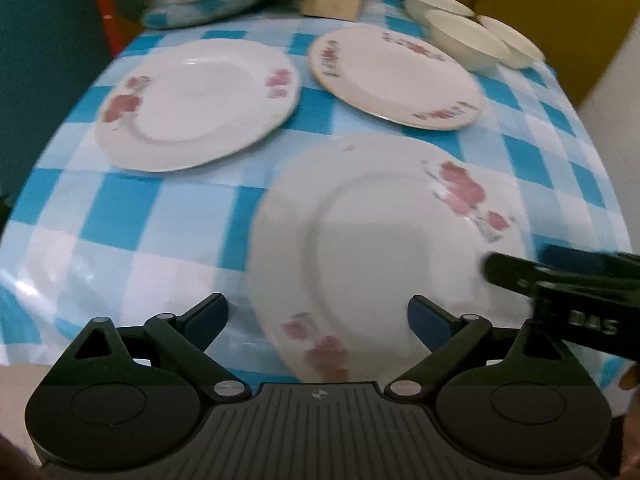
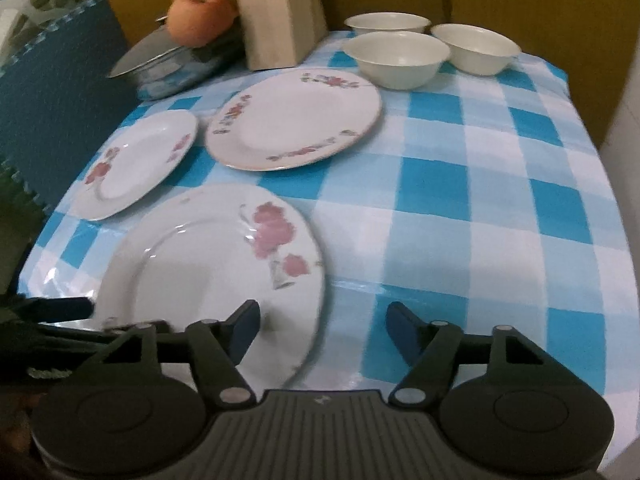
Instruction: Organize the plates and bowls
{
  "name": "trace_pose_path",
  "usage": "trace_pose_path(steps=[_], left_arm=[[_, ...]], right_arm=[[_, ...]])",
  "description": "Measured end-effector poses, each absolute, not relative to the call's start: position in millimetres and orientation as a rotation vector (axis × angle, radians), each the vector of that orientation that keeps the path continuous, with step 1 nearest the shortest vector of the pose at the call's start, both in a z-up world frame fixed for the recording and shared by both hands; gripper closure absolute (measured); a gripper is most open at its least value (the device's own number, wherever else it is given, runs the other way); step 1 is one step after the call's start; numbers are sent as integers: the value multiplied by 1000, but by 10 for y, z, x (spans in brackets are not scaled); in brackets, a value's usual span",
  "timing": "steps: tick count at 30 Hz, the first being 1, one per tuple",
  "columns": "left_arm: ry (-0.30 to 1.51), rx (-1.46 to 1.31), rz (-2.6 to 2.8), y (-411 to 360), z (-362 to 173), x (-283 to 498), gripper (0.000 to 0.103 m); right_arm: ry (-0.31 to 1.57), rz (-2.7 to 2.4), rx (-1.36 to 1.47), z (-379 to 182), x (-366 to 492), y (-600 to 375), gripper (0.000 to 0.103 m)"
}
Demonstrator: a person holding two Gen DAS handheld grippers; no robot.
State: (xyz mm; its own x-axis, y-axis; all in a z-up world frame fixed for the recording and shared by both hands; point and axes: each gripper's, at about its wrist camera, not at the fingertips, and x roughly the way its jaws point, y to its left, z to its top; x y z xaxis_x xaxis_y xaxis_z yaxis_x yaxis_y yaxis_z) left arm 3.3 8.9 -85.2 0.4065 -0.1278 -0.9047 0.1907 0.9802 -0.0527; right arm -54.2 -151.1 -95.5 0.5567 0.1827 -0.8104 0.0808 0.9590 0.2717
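Left wrist view has my left tongs (image 1: pixel 318 316) spread wide and empty, hanging over the near rim of the nearest plate (image 1: pixel 384 240), which lies flat on the checked surface (image 1: pixel 120 216). I keep them low and straddling the rim because a flat plate gives nothing to grip except its edge. My right tongs (image 2: pixel 324 328) are also released and holding nothing; their left finger sits over that same plate's right edge (image 2: pixel 208 272) while the right finger hangs over bare cloth. In the left view they show as a dark bar (image 1: pixel 560 276) coming in from the right, so both tools crowd one plate.

Two more plates wait beyond it: the left plate (image 1: pixel 200 104) and the gold-rimmed plate (image 1: pixel 396 76), each apart from the others. Three white bowls (image 2: pixel 396 58) cluster at the far edge, close together, beside a tan box (image 2: pixel 280 12) and a metal pan (image 2: pixel 176 64) with fruit (image 2: pixel 200 18) on top.

Nothing is stacked yet, I judge. Gathering plates together seems the sensible start, and a slipping rim is my main worry.
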Motion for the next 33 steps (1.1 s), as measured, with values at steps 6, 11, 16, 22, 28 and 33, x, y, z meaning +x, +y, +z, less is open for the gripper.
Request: trace_pose_path(steps=[6,11,16,22,28,33], left_arm=[[1123,70,-209,33,-813,102,15],[1126,60,-183,43,-787,157,17],[1072,51,-178,84,-713,132,18],[1055,59,-159,136,-708,130,19],[1026,111,-166,121,-699,94,27],[988,151,-191,53,-649,66,17]], right_arm=[[983,93,309,-947,-475,-1455,73],[984,98,329,-951,-404,-1461,73],[948,104,300,-886,-443,-1422,74],[918,123,227,-846,-445,-1289,74],[896,149,192,-775,-444,-1237,74],[861,56,116,-732,-476,-1337,75]])
